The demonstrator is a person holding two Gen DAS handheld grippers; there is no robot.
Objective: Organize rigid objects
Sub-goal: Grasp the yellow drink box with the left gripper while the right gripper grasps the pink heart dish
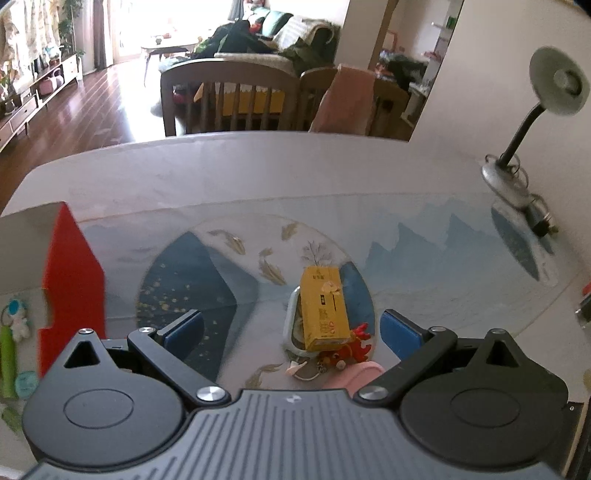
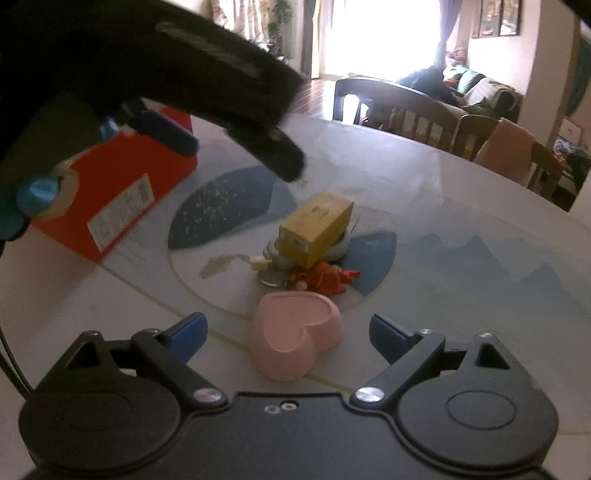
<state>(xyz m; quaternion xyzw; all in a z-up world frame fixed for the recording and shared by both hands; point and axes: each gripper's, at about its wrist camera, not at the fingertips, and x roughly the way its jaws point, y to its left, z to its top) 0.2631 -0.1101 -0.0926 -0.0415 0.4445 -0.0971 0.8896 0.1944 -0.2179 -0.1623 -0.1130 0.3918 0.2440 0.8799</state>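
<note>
Midway over the worktop (image 1: 332, 173), the left tool (image 1: 291, 328) hangs with its blue pads spread wide and empty above a yellow box (image 1: 325, 308), which lies tilted on a small white-rimmed dish (image 1: 290, 325) beside a red toy (image 1: 360, 341). Nearer the right tool (image 2: 288, 332), equally wide and empty, sits a pink heart-shaped dish (image 2: 295, 332). An orange box (image 2: 122, 184) stands to the left.

Home — sofa (image 1: 295, 33), dining chairs (image 1: 229, 96), table (image 1: 258, 177).

Yellow box (image 2: 316, 229) matt cardboard; pink heart dish (image 2: 293, 341) smooth matt; orange box (image 2: 122, 192) glossy card.
</note>
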